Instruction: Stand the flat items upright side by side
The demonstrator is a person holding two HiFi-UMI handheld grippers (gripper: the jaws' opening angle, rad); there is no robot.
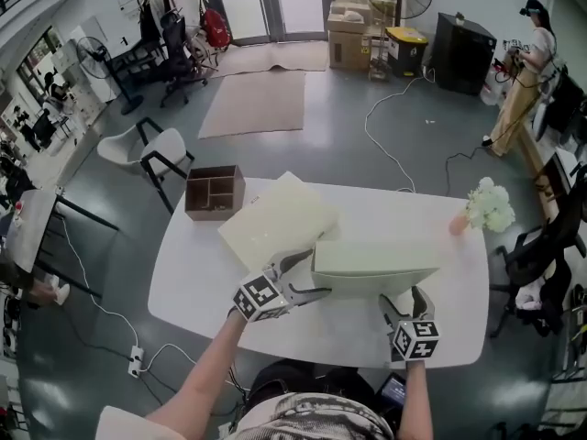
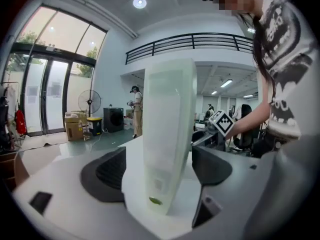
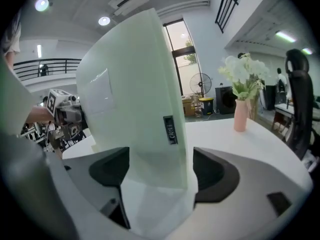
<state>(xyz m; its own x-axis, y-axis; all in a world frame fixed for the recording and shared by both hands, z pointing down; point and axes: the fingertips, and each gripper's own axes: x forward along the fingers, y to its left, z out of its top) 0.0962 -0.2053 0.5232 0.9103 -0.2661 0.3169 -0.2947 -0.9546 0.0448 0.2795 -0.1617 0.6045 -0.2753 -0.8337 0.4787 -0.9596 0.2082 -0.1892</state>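
A pale green flat box (image 1: 371,269) stands upright on its long edge on the white table (image 1: 202,282). A second, cream flat box (image 1: 275,220) lies flat behind it to the left. My left gripper (image 1: 310,275) is at the upright box's left end. In the left gripper view that box (image 2: 167,134) rises between the wide jaws, with a gap at each pad. My right gripper (image 1: 406,299) straddles the box's right end. In the right gripper view the box (image 3: 135,99) fills the space between the jaws, and the pads do not press on it.
A brown wooden organiser (image 1: 215,191) sits at the table's far left corner. A pink vase of white flowers (image 1: 486,207) stands at the far right. Chairs ring the table, and cables run across the floor.
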